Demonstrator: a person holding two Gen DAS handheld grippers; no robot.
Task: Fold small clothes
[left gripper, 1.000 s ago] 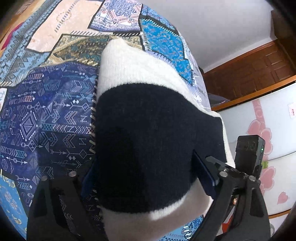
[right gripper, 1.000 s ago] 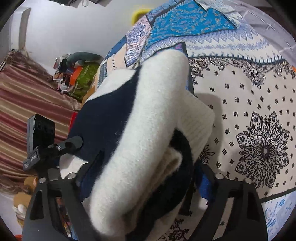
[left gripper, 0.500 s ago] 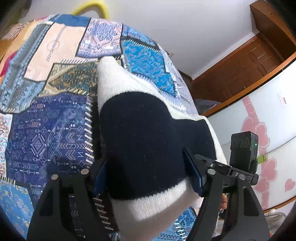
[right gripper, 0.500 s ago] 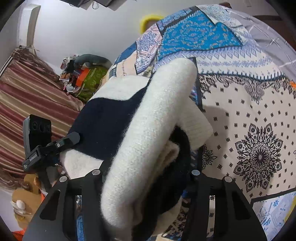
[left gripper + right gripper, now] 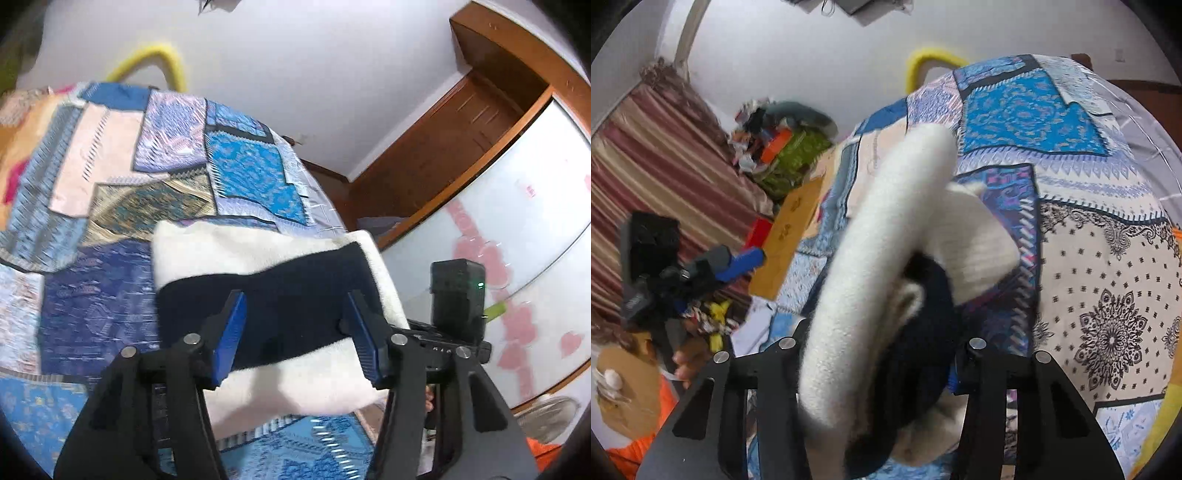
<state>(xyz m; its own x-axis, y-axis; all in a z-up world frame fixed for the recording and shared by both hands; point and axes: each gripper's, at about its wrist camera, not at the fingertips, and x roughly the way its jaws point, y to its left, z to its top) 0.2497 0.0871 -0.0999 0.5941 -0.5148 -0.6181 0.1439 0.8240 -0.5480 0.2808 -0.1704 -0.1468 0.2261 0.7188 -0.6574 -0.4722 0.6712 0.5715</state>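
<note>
Patchwork bedspread covers the bed, white wall behind, wooden wardrobe at the side. Folded sweater, white with a navy band, sits near the bedspread's near edge, seemingly lifted off it at one end.

Left gripper: jaws half open and just been closing; blue pads stand clear of the knit, sweater seen between and beyond them, nothing gripped. Left looks to have let go or be re-aiming for a new pinch.

Right gripper: jaws part closed, just been closing, now clamped on the thick folded bundle, white roll on top and navy layer under it. Bundle sticks up and forward from the jaws, so probably held to carry or flip the fold over.

Containers: none in use. Clutter pile by the striped curtain too blurred to sort.
</note>
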